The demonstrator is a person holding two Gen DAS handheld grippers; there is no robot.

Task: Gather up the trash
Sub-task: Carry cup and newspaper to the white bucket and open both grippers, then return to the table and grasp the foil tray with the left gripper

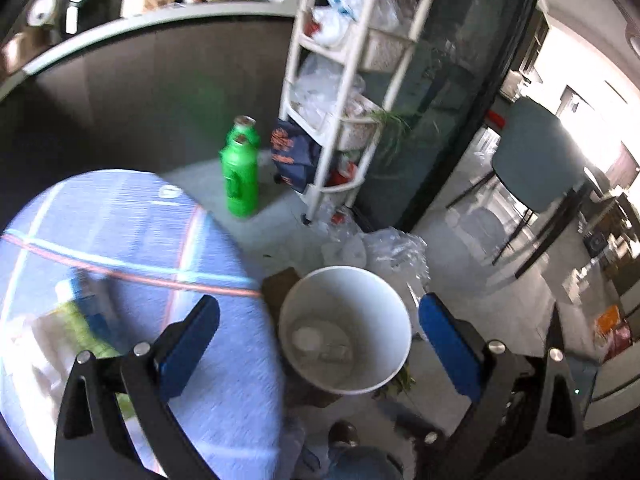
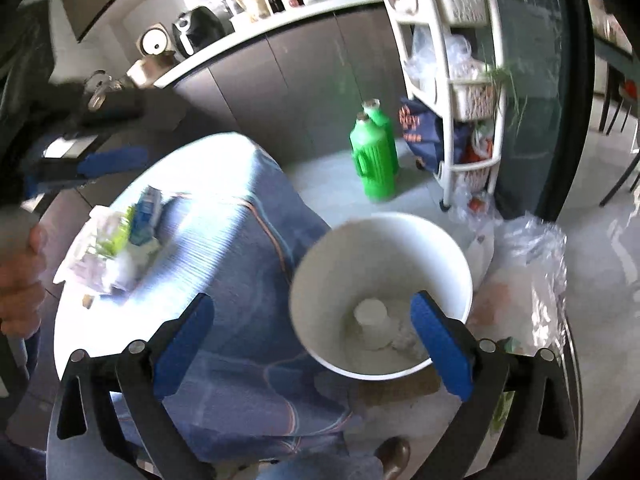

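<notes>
Both claws wide open over a white bucket beside the round desk.

The left claw (image 1: 318, 346) hangs with its blue fingers spread and nothing between them, and the white bucket (image 1: 392, 304) sits on the floor straight below the gap. The right claw (image 2: 312, 346) is spread just as wide and empty, its right finger (image 2: 440, 348) crossing in front of the bucket's rim. Inside the bucket lie a small white cup (image 2: 371, 312) and some crumpled pale scraps. Left of the bucket stands the desk under a blue cloth (image 2: 240, 280), carrying a heap of wrappers and cartons (image 2: 120, 244), well apart from both claws; their print is too blurred to read. Farther off on the floor stand two green bottles (image 1: 240, 168), a white rack (image 1: 340, 92) stuffed with plastic bags, and crumpled clear plastic (image 1: 394, 248).
</notes>
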